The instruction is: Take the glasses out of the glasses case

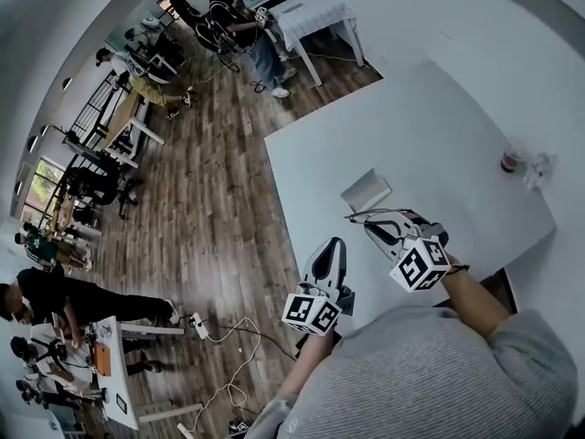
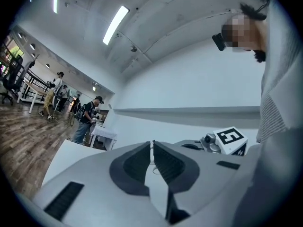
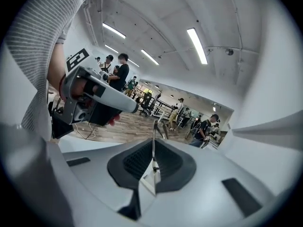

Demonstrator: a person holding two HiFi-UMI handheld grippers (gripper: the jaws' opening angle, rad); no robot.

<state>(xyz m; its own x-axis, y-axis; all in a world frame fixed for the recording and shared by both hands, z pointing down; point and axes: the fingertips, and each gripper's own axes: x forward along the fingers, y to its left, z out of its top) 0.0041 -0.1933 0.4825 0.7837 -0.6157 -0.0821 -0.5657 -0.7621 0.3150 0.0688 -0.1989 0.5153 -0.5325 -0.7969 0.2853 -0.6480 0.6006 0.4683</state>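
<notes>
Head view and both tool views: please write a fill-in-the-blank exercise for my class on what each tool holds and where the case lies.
1. The right tool is shut on the ____.
2. The left tool is shut and holds ____.
3. The case lies on the white ____.
Missing words: glasses; nothing; table.

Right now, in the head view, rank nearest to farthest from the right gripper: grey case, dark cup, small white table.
1. grey case, just ahead of the right gripper.
2. dark cup, farther off to the right.
3. small white table, across the room.
</notes>
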